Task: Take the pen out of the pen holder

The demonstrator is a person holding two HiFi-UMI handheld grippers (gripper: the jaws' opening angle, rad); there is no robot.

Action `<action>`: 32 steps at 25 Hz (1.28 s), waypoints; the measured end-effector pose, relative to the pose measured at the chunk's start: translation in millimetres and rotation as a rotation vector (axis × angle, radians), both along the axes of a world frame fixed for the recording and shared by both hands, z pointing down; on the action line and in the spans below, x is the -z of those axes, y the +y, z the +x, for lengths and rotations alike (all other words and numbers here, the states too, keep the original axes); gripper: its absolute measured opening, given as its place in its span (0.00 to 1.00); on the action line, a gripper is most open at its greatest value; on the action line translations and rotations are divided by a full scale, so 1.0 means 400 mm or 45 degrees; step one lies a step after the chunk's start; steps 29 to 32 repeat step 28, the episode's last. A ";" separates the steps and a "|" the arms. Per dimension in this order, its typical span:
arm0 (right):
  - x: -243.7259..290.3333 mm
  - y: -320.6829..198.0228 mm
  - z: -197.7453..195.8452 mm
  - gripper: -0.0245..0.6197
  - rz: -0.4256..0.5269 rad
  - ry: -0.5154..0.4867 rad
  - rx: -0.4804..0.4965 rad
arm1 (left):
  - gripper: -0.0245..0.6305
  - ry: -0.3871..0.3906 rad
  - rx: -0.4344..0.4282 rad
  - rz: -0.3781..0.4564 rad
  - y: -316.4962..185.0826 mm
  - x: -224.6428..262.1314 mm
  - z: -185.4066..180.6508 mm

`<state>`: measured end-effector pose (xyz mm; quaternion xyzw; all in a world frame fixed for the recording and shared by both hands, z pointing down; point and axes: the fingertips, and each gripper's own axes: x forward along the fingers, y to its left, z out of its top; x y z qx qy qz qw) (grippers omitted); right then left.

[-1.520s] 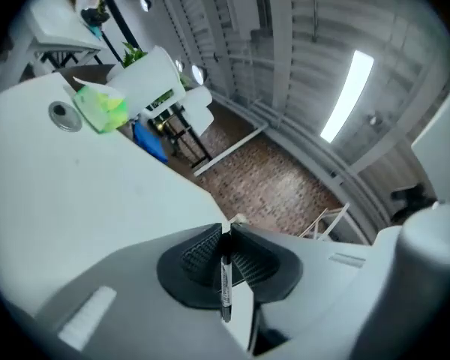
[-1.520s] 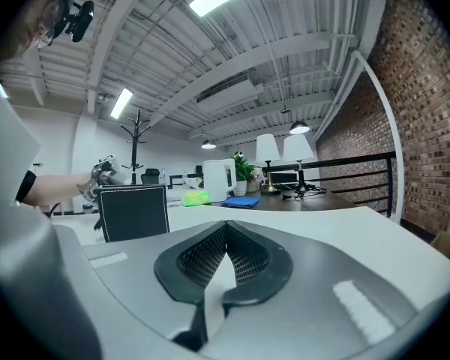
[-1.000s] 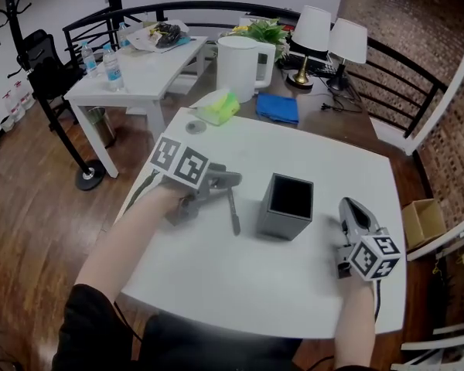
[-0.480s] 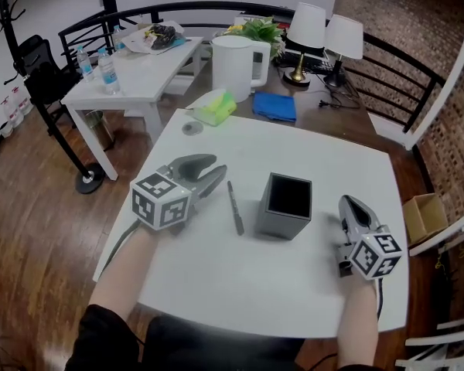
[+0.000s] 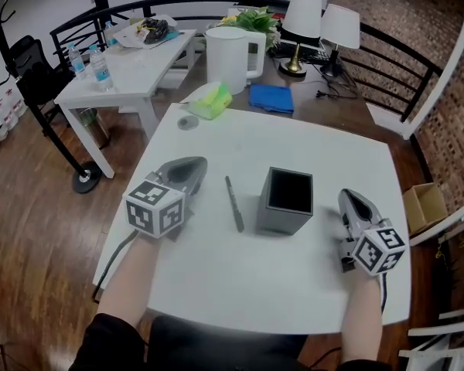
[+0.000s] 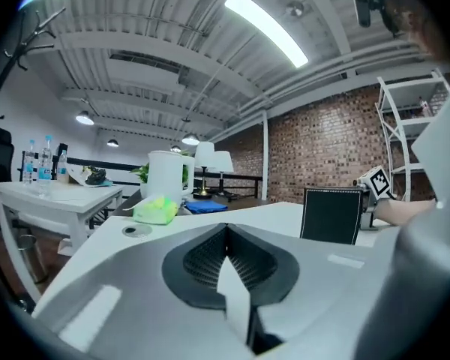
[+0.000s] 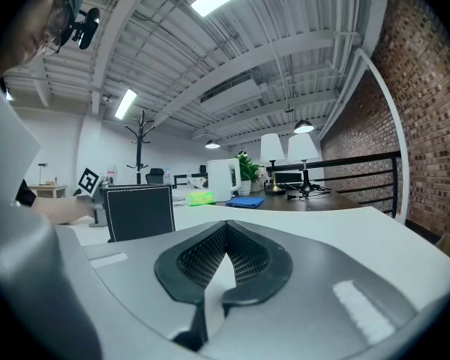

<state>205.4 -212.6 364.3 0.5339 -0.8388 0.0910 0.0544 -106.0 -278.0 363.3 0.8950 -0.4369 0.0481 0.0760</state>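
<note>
The left tongs (image 5: 190, 166) have their jaws pressed together with nothing between them. The right tongs (image 5: 349, 200) are likewise closed and empty. The pen (image 5: 233, 203) lies flat on the white surface (image 5: 309, 149), between the left tongs and the dark pen holder (image 5: 286, 201), just beside the holder.

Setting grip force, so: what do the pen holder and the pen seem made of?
Pen holder: likely matte grey faux leather; pale stitching runs along its edges in both gripper views. Pen: slim, dark; plastic or metal, too small to tell.
</note>
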 end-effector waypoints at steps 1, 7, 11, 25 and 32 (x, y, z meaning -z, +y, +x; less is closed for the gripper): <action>0.000 0.001 0.000 0.06 -0.001 0.002 0.002 | 0.04 -0.012 0.006 -0.009 0.003 -0.006 0.001; 0.000 0.003 -0.004 0.06 -0.001 0.005 0.009 | 0.04 -0.015 0.013 -0.013 0.007 -0.008 0.000; 0.001 0.002 -0.002 0.06 0.001 0.002 0.002 | 0.04 -0.016 0.010 -0.012 0.004 -0.007 0.002; 0.003 0.007 -0.013 0.06 -0.004 0.004 0.025 | 0.04 -0.016 0.009 -0.015 0.005 -0.006 0.001; 0.003 0.008 -0.010 0.06 -0.004 0.007 0.026 | 0.04 -0.015 0.009 -0.014 0.004 -0.005 0.001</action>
